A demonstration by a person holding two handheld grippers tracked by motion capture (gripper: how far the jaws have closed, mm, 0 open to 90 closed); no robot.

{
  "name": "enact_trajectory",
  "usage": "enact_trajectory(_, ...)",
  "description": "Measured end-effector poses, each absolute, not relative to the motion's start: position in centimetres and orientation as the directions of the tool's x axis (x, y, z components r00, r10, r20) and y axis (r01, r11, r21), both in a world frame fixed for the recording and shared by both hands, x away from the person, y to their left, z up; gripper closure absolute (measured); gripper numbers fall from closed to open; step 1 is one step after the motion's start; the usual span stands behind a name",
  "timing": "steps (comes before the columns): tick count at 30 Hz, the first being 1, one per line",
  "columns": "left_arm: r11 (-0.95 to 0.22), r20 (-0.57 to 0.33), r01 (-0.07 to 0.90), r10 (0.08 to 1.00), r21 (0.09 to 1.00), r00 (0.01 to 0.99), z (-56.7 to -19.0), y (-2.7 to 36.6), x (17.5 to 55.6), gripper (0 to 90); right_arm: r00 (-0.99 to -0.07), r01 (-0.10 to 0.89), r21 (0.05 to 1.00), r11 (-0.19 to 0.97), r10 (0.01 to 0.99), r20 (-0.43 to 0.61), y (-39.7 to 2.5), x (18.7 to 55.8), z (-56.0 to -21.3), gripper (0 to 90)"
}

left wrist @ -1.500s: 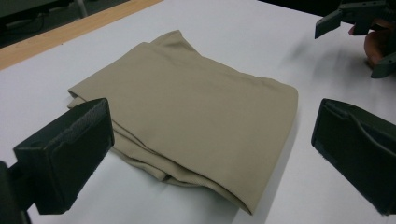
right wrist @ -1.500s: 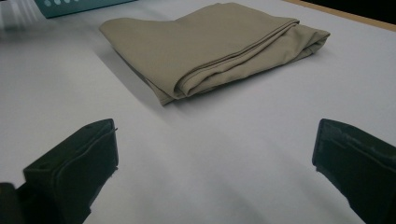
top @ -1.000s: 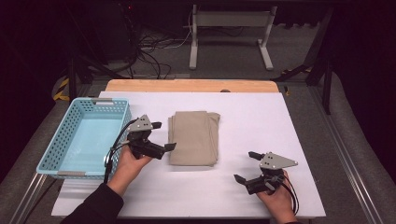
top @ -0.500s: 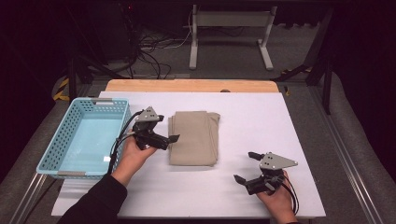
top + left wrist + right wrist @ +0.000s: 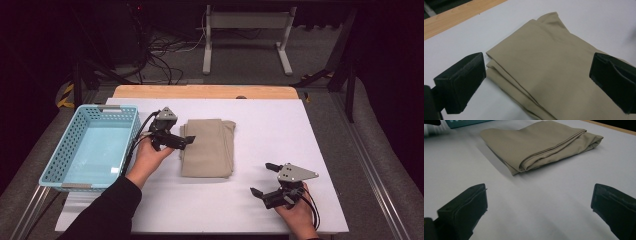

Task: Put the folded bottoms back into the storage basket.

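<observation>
A: Item one, far left: the blue basket [image 5: 90, 145]. It sits just behind your left gripper [image 5: 176, 141], empty as far as the high view shows.

B: And the left gripper itself?

A: Item two. Over the last second you carried it forward and toward the middle; its tips now hang over the near-left edge of the folded tan cloth [image 5: 207, 147]. Jaws stand wide, holding nothing. In the left gripper view [image 5: 536, 75] the cloth's layered edge lies right between your two black jaws and just ahead of them.

B: So the reach is done?

A: Nearly, by my judgement. You're lined up on the stacked folds; what's left is to go down and close on all the layers, not only the top one.

B: Item three?

A: The cloth, flat on the white table [image 5: 310, 140], unmoved, well ahead and left of your right gripper [image 5: 264, 182].

B: And that one?

A: Item four. It has stayed put near the table's front edge, jaws wide, empty. Its own view [image 5: 536, 202] shows bare table between the jaws, cloth [image 5: 539, 145] farther off.
</observation>
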State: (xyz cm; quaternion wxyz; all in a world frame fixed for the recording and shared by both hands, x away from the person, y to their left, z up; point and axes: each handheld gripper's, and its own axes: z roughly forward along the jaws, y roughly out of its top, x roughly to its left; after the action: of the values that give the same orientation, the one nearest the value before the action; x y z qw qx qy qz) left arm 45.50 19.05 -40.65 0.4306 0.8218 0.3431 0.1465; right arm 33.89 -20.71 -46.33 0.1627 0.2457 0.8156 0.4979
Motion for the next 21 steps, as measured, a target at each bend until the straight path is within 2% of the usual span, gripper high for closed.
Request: enact_trajectory(21,-0.389,-0.069,0.552,0.770,0.738,0.635,-41.8,17.9,49.1,2.0,-0.831,0.236,0.891,0.389,0.556,-0.023,-20.6,33.8,-46.3,1.3)
